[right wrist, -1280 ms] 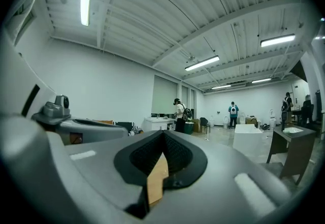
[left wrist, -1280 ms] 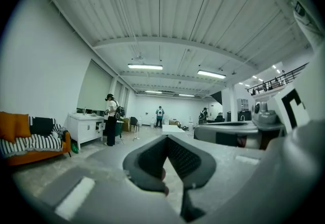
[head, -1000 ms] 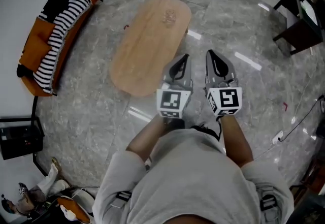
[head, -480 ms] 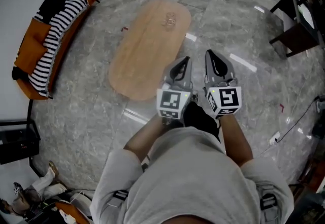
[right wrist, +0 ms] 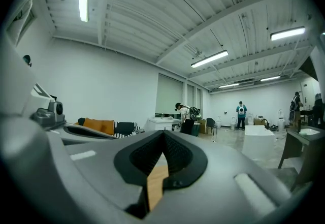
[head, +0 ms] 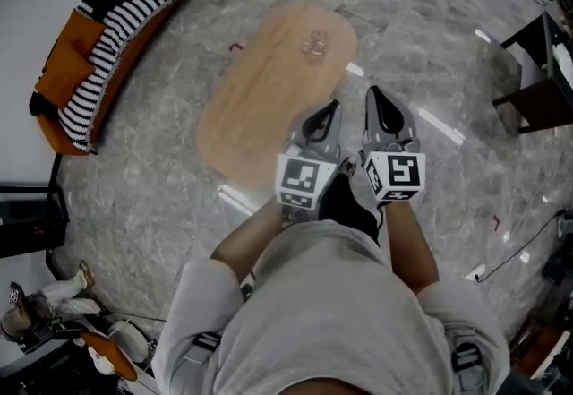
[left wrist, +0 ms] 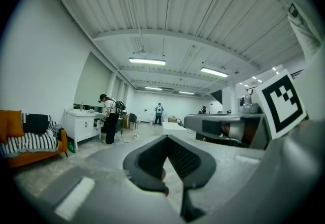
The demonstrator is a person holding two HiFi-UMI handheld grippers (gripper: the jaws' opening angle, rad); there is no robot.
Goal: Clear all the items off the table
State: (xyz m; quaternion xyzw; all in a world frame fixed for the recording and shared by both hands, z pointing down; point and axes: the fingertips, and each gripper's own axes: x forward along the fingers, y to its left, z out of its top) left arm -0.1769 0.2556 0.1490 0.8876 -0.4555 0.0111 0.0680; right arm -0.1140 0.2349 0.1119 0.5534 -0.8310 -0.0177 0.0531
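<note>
A long oval wooden table (head: pixel 260 107) stands on the marble floor ahead of me. One small clear glass item (head: pixel 315 46) sits near its far end; too small to tell what it is. My left gripper (head: pixel 331 107) hangs over the table's near right edge, jaws shut and empty. My right gripper (head: pixel 372 96) is beside it over the floor, also shut with nothing in it. In the left gripper view the left gripper (left wrist: pixel 164 137) points level into the room. A strip of the table (right wrist: pixel 154 187) shows below the right gripper (right wrist: pixel 163 134) in the right gripper view.
An orange sofa (head: pixel 67 84) with striped cloth lies at the far left. A dark table (head: pixel 542 71) stands at the right, a black cabinet (head: pixel 27 223) at the left edge. A white cable (head: pixel 506 245) runs on the floor. A person (left wrist: pixel 108 118) stands at a white counter far off.
The view has shifted, so the table and sofa sit a little further right and lower in the frame. Both grippers keep the same shut pose side by side.
</note>
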